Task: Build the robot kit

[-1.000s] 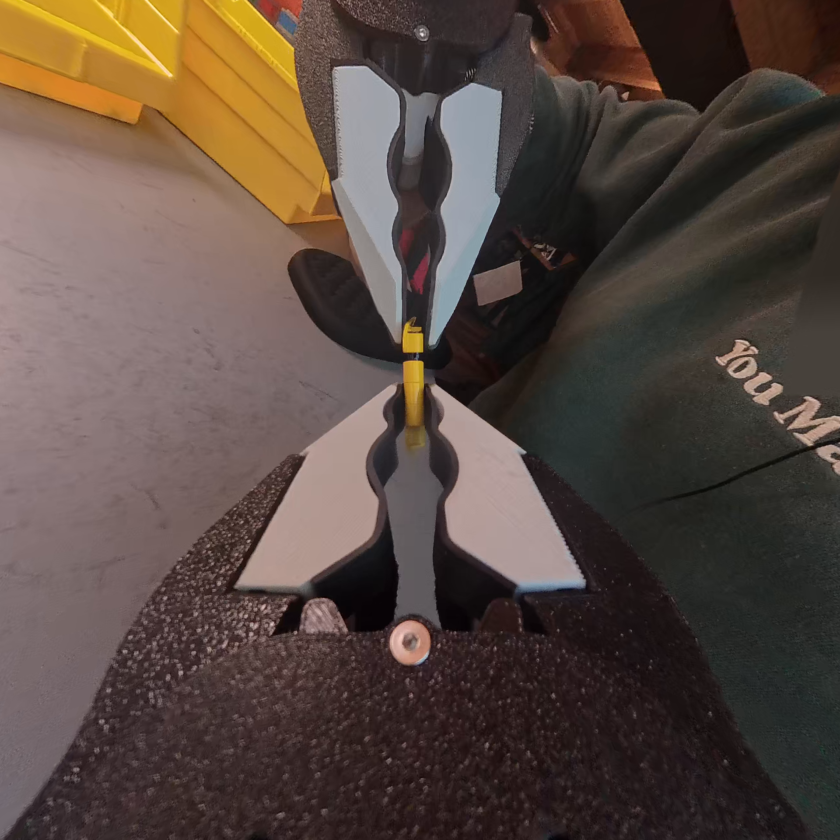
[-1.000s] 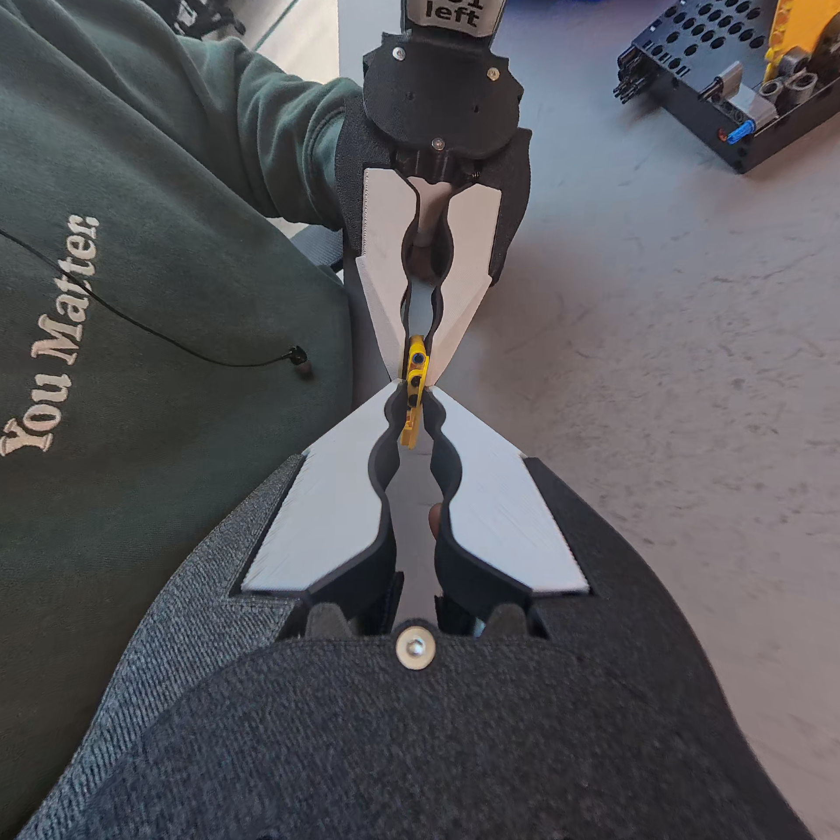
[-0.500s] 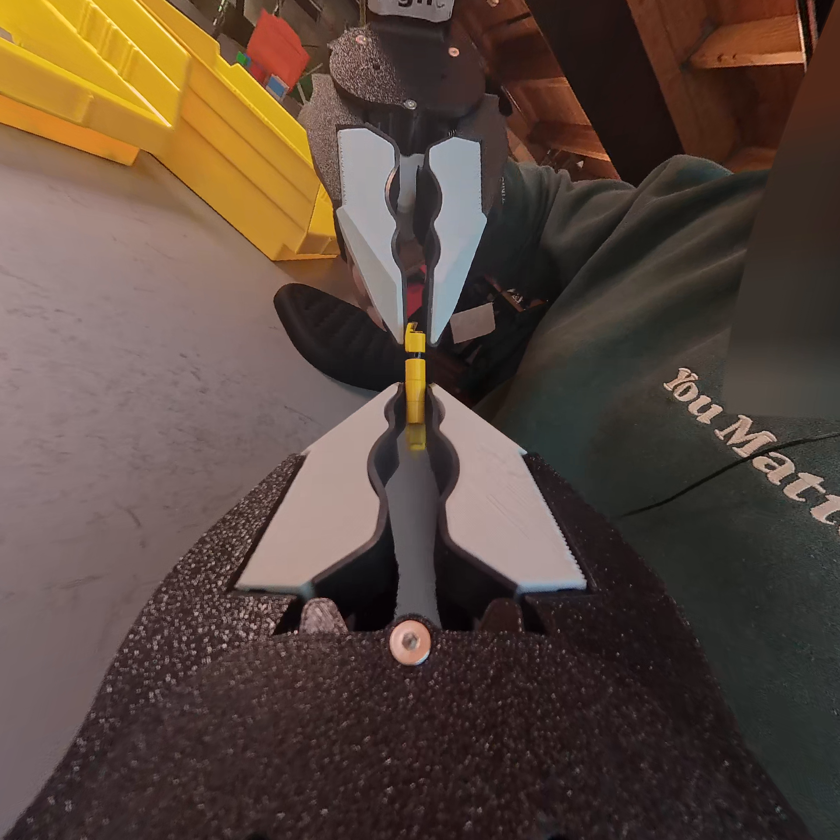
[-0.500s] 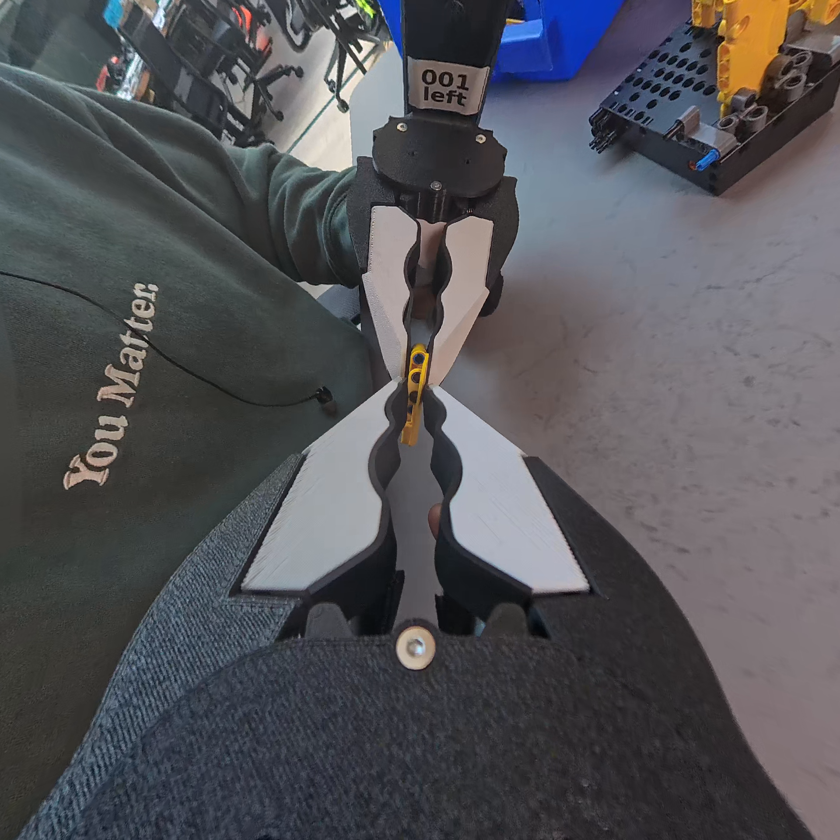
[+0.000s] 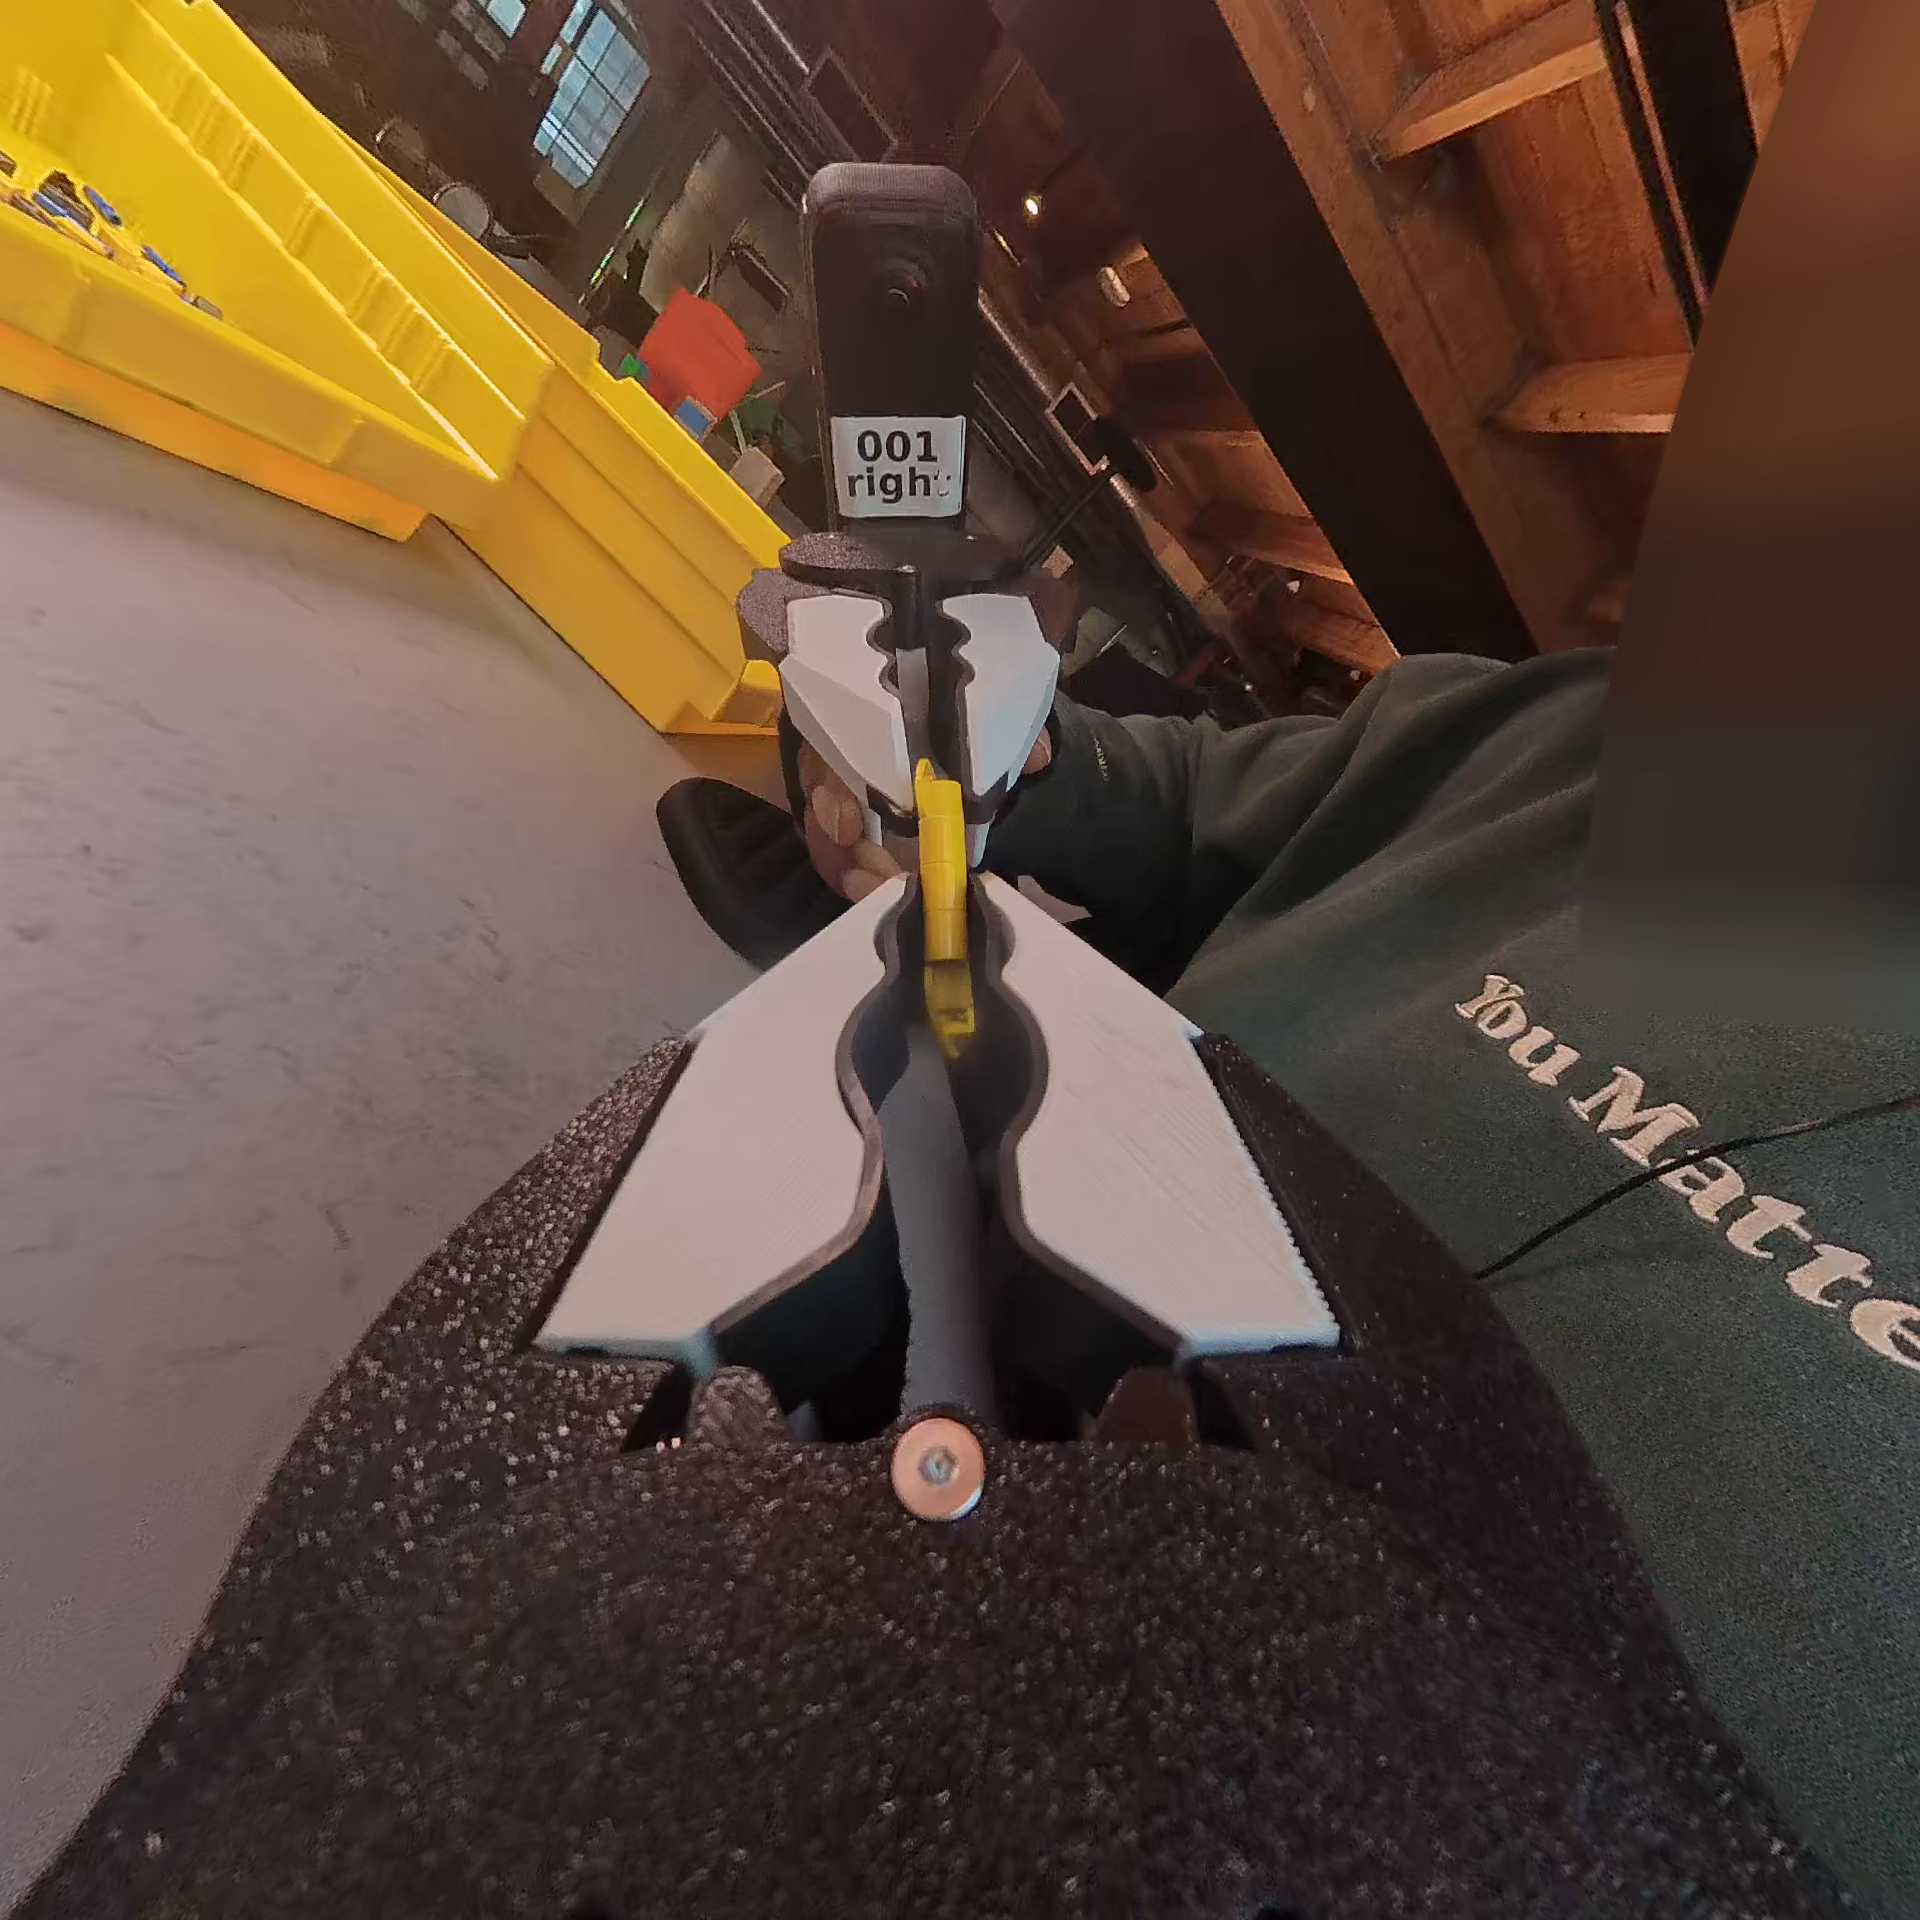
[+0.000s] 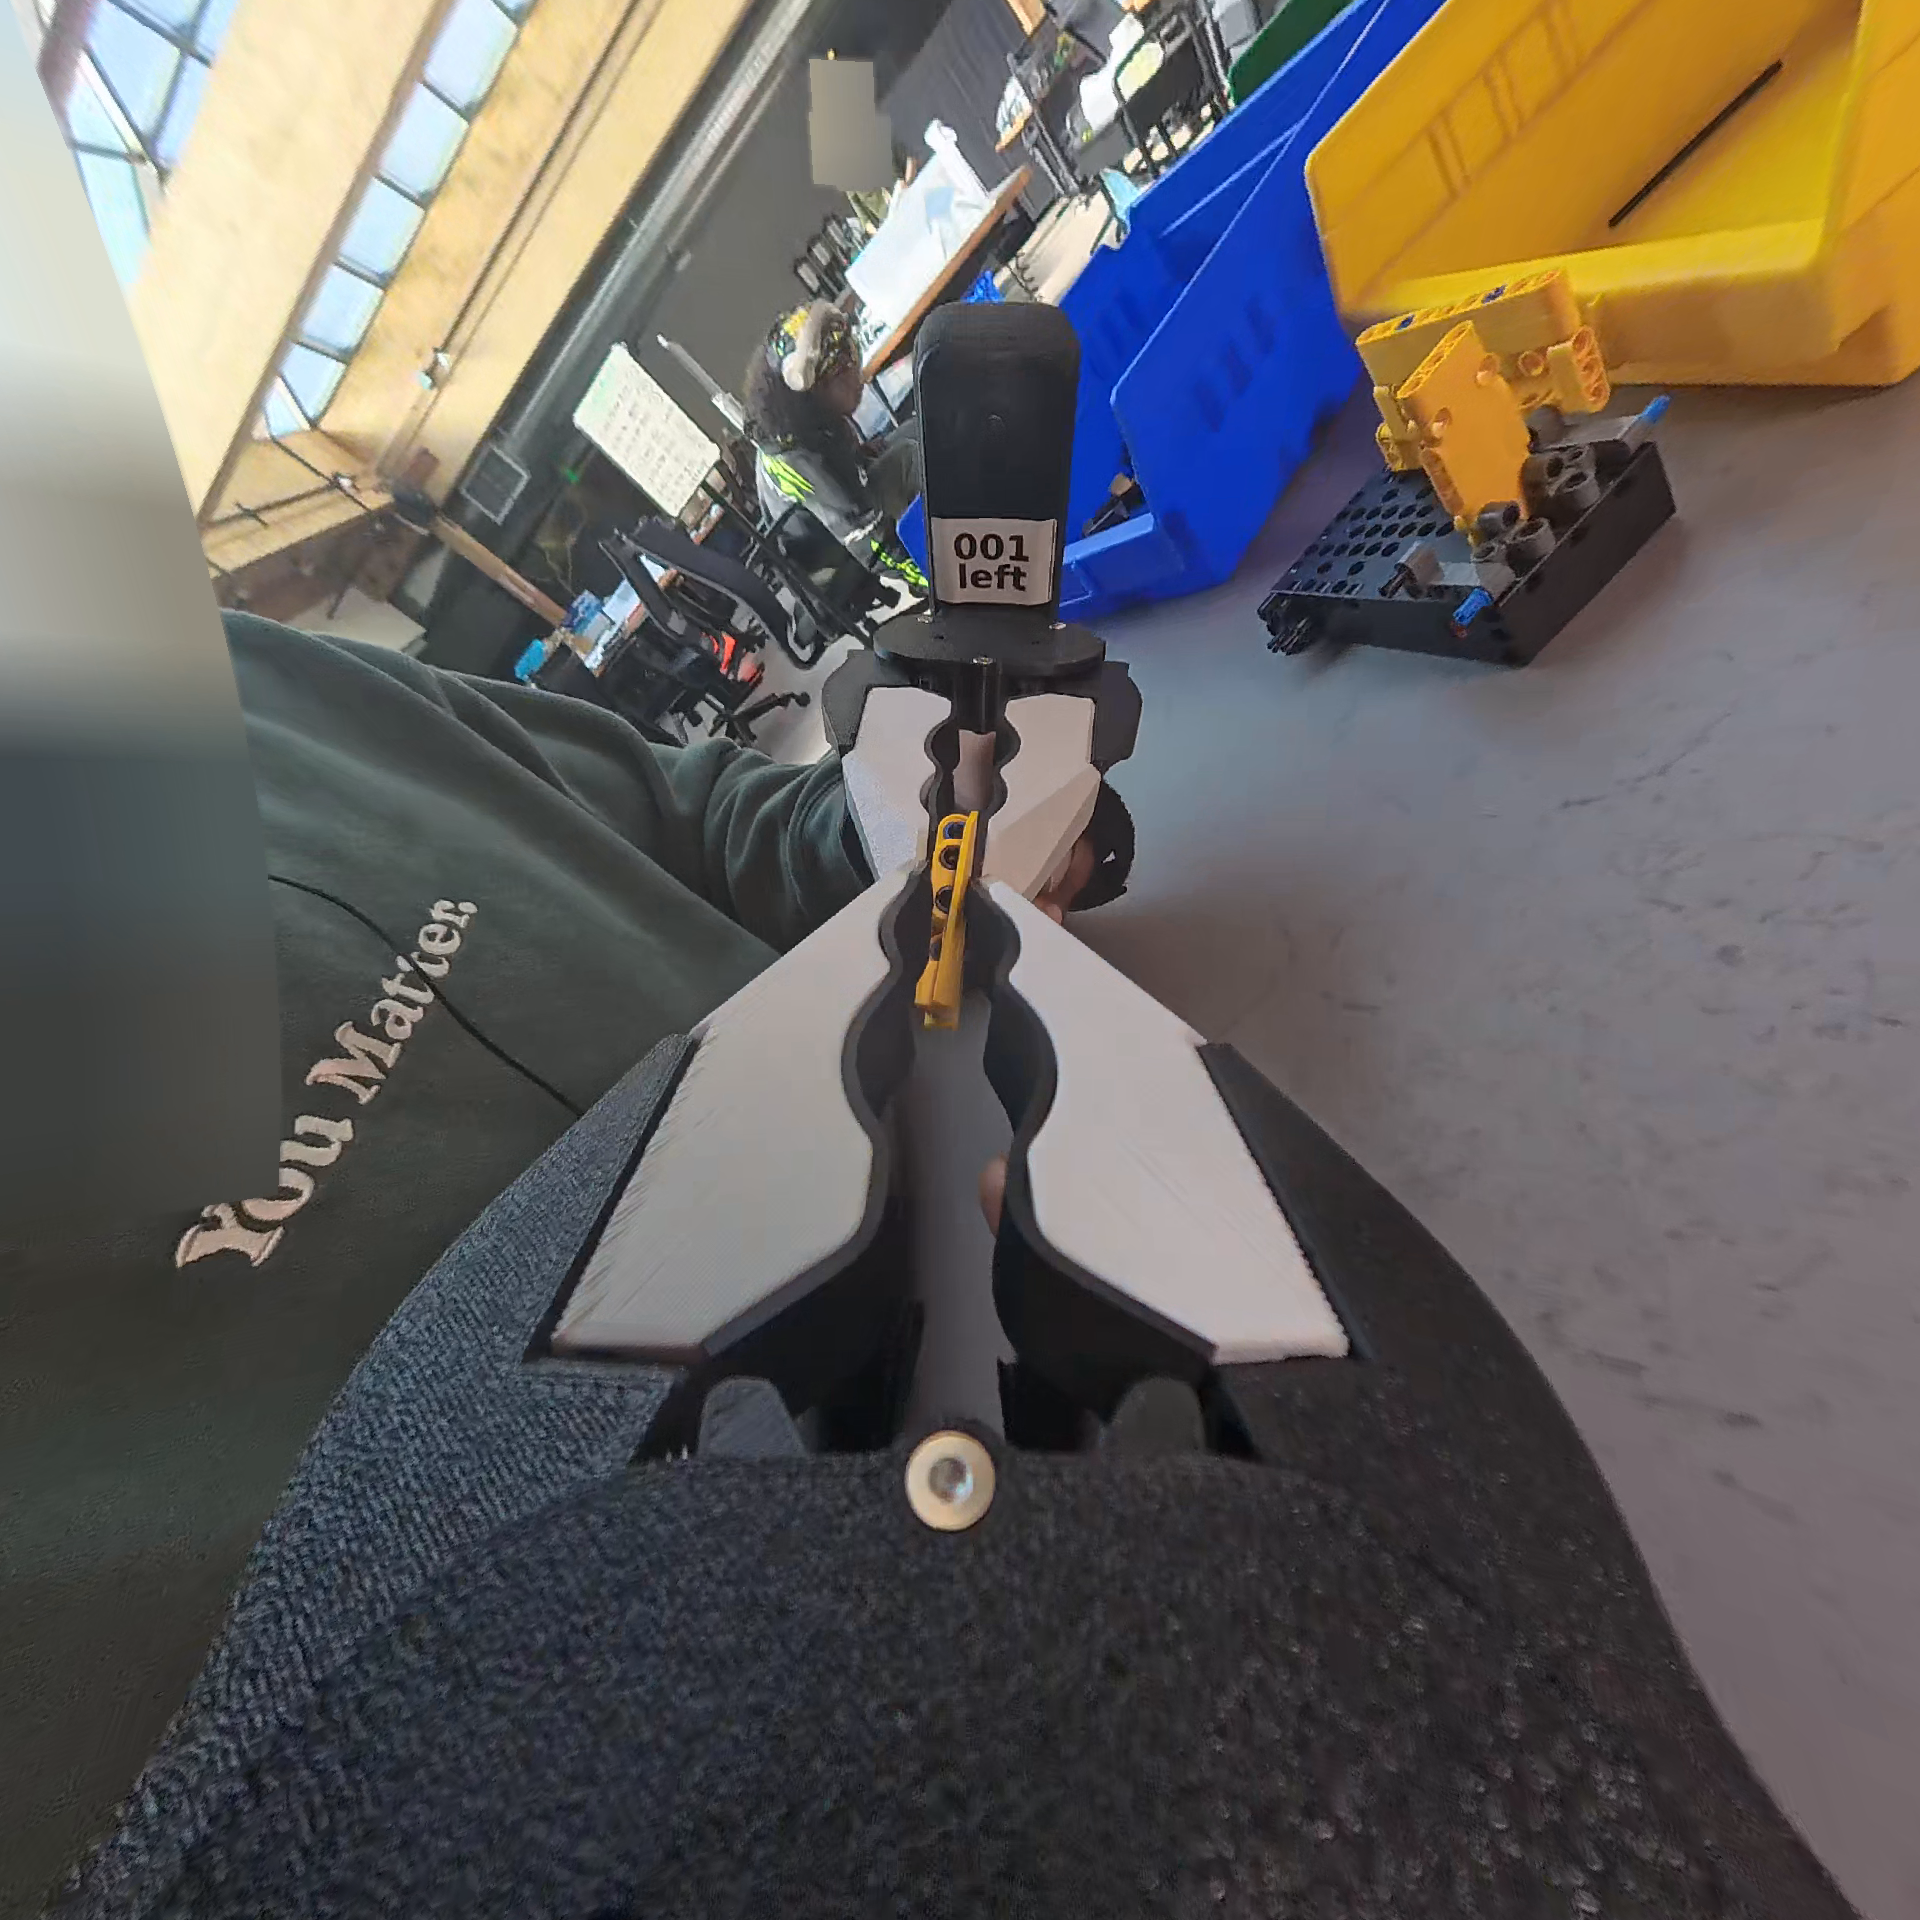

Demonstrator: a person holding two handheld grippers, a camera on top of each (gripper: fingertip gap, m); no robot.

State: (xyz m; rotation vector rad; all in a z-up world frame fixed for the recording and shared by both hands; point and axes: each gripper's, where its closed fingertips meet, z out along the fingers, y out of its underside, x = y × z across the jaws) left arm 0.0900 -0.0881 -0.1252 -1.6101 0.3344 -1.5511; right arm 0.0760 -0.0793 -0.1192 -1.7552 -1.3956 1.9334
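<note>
We saw the left gripper (image 5: pixel 943 894) closed on one end of a small yellow holed beam (image 5: pixel 941 883), and the right gripper (image 6: pixel 948 904) closed on the other end, so the two met tip to tip with the beam held between them above the grey bench (image 5: pixel 291 852). In the right wrist view the beam (image 6: pixel 948 914) showed a row of holes along its side. A person in a dark green sweatshirt (image 5: pixel 1507 935) sat just beside both grippers. Yellow bins (image 5: pixel 343 343) stood on the bench well apart from the left gripper. In the right wrist view a black and yellow brick assembly (image 6: pixel 1475 520) lay on the bench near blue bins (image 6: pixel 1195 343) and a yellow bin (image 6: pixel 1621 156)
</note>
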